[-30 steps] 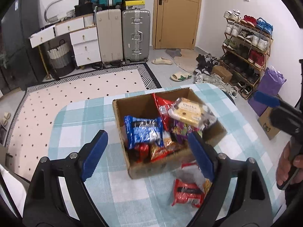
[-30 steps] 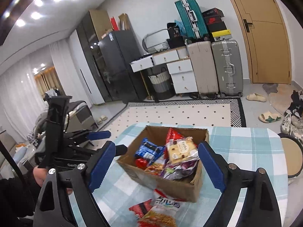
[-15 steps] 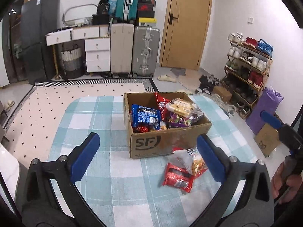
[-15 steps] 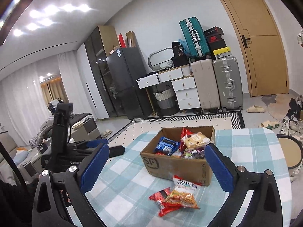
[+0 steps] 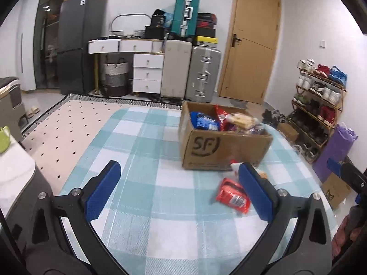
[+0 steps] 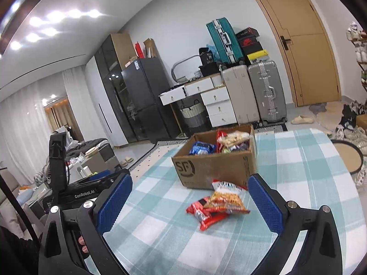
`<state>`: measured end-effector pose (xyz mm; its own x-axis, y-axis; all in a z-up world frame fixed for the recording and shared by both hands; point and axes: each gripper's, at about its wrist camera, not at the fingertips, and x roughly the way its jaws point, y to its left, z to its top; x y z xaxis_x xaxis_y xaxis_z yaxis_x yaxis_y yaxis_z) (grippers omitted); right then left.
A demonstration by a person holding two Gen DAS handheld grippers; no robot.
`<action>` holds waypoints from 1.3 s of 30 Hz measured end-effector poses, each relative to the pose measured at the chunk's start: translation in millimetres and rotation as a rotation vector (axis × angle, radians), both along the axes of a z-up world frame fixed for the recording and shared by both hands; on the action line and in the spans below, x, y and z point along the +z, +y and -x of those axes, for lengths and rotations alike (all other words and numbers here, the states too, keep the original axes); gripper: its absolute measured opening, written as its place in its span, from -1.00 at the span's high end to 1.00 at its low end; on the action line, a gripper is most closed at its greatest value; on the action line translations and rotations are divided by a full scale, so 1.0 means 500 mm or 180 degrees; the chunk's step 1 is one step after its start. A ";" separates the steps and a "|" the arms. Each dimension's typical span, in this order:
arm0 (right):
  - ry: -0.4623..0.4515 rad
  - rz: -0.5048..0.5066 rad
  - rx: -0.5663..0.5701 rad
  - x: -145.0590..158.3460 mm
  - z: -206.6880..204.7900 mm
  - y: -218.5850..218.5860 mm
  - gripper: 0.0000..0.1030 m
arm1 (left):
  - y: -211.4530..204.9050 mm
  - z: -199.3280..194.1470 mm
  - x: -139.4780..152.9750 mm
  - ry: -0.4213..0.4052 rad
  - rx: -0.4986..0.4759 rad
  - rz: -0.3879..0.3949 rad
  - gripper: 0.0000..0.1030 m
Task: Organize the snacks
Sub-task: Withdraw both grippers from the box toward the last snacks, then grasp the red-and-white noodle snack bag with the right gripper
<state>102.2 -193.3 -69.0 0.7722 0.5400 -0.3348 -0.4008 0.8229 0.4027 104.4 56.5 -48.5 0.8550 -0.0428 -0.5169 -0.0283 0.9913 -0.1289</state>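
A cardboard SF box (image 5: pixel 206 146) (image 6: pixel 213 165) holding several snack packs stands on the checked tablecloth. A red snack pack (image 5: pixel 232 196) (image 6: pixel 204 213) lies in front of it, with an orange-and-white pack (image 6: pixel 226 197) partly on top; in the left wrist view that pack is mostly hidden behind my right finger. My left gripper (image 5: pixel 179 192) is open and empty, low over the cloth, left of the red pack. My right gripper (image 6: pixel 190 204) is open and empty, the two loose packs between its fingers further ahead.
The table (image 5: pixel 146 137) is round with a teal checked cloth. A shoe rack (image 5: pixel 321 105) and a purple bag (image 5: pixel 335 151) stand at the right. Suitcases (image 5: pixel 201 73), drawers and a fridge line the back wall. A stool (image 6: pixel 346 158) stands beside the table.
Both grippers have pulled back and dropped lower, away from the box. The box now looks farther off and I see its side. Both stay open.
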 end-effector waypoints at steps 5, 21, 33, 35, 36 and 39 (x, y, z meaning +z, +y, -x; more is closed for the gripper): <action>0.0177 0.0008 -0.0012 -0.040 -0.009 0.004 -0.99 | 0.009 -0.009 -0.042 0.0100 0.0005 0.0067 -0.98; 0.1174 0.0029 0.0069 -0.166 -0.221 0.027 -0.99 | -0.016 -0.062 -0.143 0.0078 -0.0145 0.0069 -0.98; 0.1454 0.0269 0.0109 -0.224 -0.328 0.076 -0.98 | -0.008 -0.071 -0.164 0.0107 -0.0056 0.0047 -0.98; 0.1507 0.0301 0.0151 -0.234 -0.338 0.086 -0.89 | -0.004 -0.072 -0.166 0.0103 -0.0035 0.0066 -0.98; 0.1511 0.0339 0.0159 -0.236 -0.340 0.090 -0.77 | -0.001 -0.073 -0.167 0.0118 -0.0028 0.0070 -0.98; 0.1571 0.0376 0.0209 -0.246 -0.339 0.101 -0.55 | 0.002 -0.079 -0.173 0.0161 -0.0007 0.0068 -0.98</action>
<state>272.0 -142.9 -192.1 0.4723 0.5186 -0.7127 -0.2388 0.8536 0.4629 144.1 57.4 -134.8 0.8277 -0.0560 -0.5584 -0.0332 0.9884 -0.1484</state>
